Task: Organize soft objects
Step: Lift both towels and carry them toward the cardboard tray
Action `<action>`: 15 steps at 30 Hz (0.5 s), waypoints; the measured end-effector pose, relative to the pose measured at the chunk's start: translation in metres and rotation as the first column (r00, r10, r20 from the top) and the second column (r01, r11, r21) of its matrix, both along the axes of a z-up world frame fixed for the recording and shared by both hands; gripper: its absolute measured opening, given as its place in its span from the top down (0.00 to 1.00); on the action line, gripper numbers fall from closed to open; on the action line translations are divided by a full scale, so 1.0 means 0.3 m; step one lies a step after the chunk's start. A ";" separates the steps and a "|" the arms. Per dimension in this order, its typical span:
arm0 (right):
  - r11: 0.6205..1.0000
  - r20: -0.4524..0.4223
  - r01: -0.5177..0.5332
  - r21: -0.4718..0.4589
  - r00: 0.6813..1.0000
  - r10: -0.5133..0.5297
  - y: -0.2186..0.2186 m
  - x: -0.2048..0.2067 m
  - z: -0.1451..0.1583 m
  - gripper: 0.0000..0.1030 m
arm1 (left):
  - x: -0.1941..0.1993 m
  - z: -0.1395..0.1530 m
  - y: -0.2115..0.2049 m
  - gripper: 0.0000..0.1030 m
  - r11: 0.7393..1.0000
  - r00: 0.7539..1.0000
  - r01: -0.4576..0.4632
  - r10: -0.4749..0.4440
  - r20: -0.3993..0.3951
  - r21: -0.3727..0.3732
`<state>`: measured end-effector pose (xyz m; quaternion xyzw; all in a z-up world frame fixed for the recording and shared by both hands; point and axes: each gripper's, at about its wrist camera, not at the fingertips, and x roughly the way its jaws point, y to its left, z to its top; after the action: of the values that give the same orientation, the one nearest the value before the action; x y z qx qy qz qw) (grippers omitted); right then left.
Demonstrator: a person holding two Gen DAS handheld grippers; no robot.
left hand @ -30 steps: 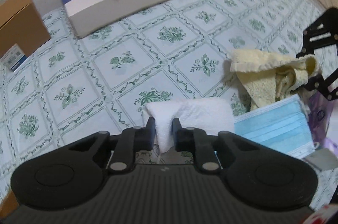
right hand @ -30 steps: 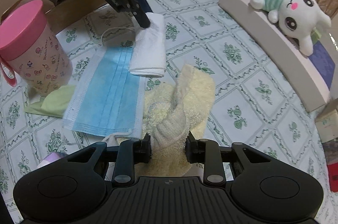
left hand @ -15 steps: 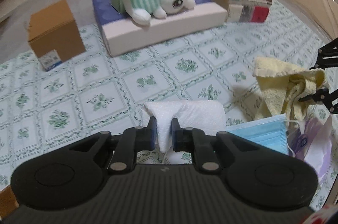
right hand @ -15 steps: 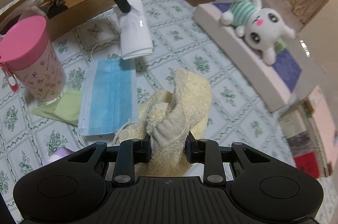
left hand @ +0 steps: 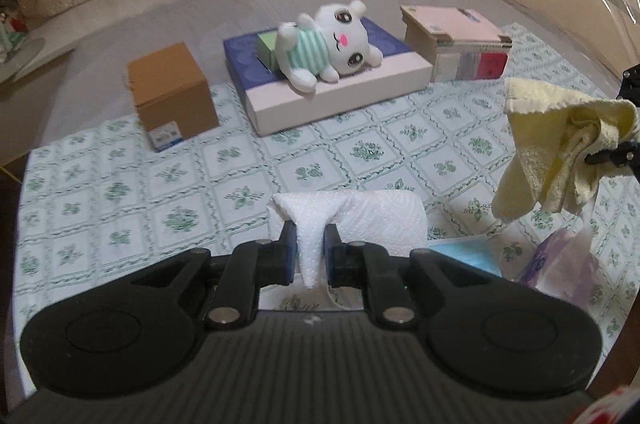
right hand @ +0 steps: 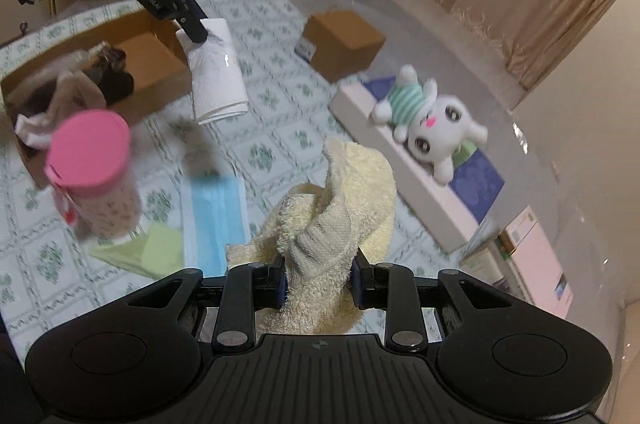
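Left gripper (left hand: 311,252) is clenched on a pinch of the folded white cloth (left hand: 372,216), which hangs off the table. Right gripper (right hand: 318,282) is clenched on a bunched fold of the yellow towel (right hand: 352,192), also hanging clear of the table, loose corners dangling.

Step in hand, by my read: carry both cloths to a drop spot. The open cardboard box (right hand: 140,64), which already holds crumpled fabric, looks like the likely one, but the task doesn't say. To do it well: keep both grips tight, the white cloth is held only by a thin pinch and could slip. Carry high enough that the dangling corners clear things below.

On the table (left hand: 120,192) under the grippers: blue face mask (right hand: 212,216), green cloth (right hand: 152,248), both probably to be sorted too. The pink-lidded cup (right hand: 96,164) stands just beside the mask, between the right gripper and the open box, so a low towel could knock it.

Farther out: closed brown box (left hand: 172,96), plush toy (left hand: 328,44) lying on a flat white box (left hand: 340,84), pink-topped box (left hand: 456,44) beside that. None blocks the way.
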<state>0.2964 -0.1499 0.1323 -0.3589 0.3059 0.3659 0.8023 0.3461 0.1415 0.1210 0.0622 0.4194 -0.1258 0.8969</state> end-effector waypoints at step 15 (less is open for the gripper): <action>0.966 0.096 -0.199 0.166 0.978 0.185 0.314 -0.292 0.224 0.72 | -0.395 0.206 0.214 0.88 0.989 0.987 -0.135 0.130 0.090 0.054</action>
<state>0.2088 -0.0555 0.1995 -0.3294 0.2041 0.4529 0.8030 0.2275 0.2059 0.1829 0.0664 0.3869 -0.0503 0.9184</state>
